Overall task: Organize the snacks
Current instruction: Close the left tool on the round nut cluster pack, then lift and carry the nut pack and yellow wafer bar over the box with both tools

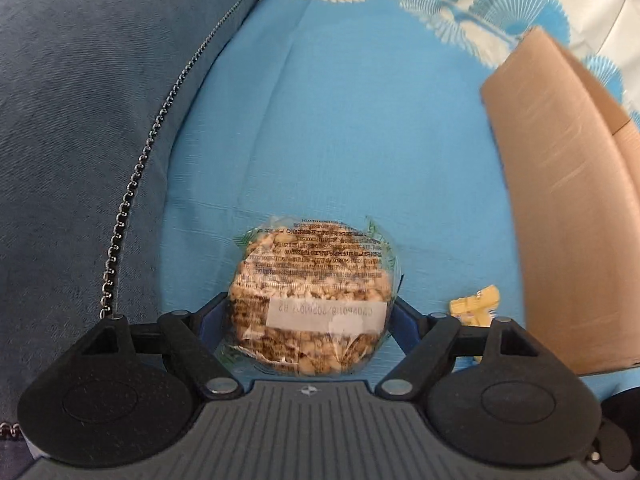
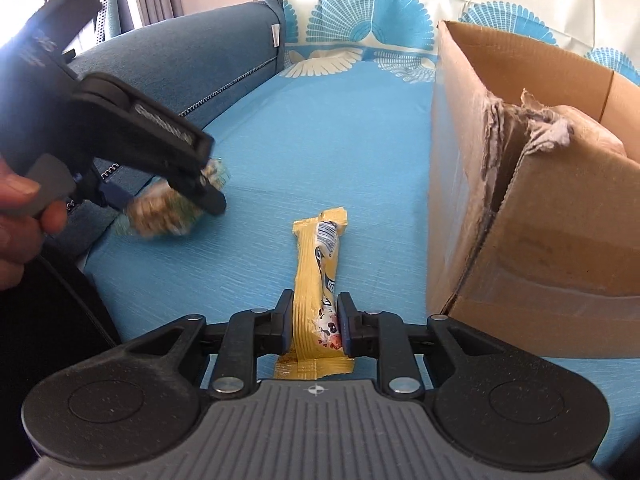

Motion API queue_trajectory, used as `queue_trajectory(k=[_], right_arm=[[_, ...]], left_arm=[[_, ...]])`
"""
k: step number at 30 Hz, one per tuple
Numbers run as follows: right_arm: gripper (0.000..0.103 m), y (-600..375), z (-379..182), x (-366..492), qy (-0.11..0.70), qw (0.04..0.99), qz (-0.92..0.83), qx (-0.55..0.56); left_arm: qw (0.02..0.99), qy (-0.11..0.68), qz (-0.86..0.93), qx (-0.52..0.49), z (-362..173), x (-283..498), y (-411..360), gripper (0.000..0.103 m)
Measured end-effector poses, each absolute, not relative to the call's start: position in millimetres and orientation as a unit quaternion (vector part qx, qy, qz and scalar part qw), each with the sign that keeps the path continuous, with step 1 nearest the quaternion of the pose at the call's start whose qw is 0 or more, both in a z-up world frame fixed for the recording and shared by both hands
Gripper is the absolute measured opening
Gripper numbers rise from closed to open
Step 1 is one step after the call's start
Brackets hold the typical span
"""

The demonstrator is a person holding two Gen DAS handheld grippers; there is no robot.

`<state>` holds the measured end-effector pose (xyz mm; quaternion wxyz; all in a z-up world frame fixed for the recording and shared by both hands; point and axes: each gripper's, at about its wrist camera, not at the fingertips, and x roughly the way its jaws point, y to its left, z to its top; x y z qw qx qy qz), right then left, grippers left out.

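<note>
On the blue sheet at left, beside the denim cushion [image 1: 80,120], the left gripper [image 1: 310,320] pinches the round rice-cake pack [image 1: 312,300] across its full width; lift it level so the wrap doesn't slip. Further right, the right gripper [image 2: 314,326] squeezes the yellow snack bar [image 2: 318,276] near its end, so support its length on the way to the cardboard box [image 2: 540,208] alongside.

Snack items, current position

Round rice-cake pack [image 1: 308,304] in clear wrap, white label facing up, lies on the blue bedsheet [image 1: 340,140]; yellow wrapped bar [image 2: 318,280] lies lengthwise beside the cardboard box [image 2: 540,220].
</note>
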<state>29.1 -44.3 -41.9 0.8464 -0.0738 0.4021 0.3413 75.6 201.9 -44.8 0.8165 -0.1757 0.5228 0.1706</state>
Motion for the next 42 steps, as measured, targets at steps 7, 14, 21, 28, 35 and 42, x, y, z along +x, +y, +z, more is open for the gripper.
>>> queue_trajectory(k=[7,14,21,28,35,42], right_arm=[[0.024,-45,-41,27,0.402,0.850,0.333,-0.073],[0.019,-42,-40,24,0.395,0.856,0.325,-0.080],[0.016,-47,-28,18,0.378,0.863,0.325,-0.082],[0.016,-50,-25,12,0.379,0.856,0.337,-0.098],[0.038,-42,-32,17,0.390,0.853,0.329,-0.105],[0.014,-35,-39,20,0.374,0.858,0.333,-0.115]], left_arm=[[0.817,0.526,0.175,-0.155,-49,85,195,0.088],[0.819,0.529,0.177,-0.136,-55,97,192,0.086],[0.826,0.518,0.174,-0.137,-51,83,184,0.084],[0.831,0.508,0.169,-0.152,-43,70,193,0.084],[0.835,0.502,0.160,-0.158,-36,61,196,0.084],[0.837,0.496,0.160,-0.169,-35,58,201,0.084]])
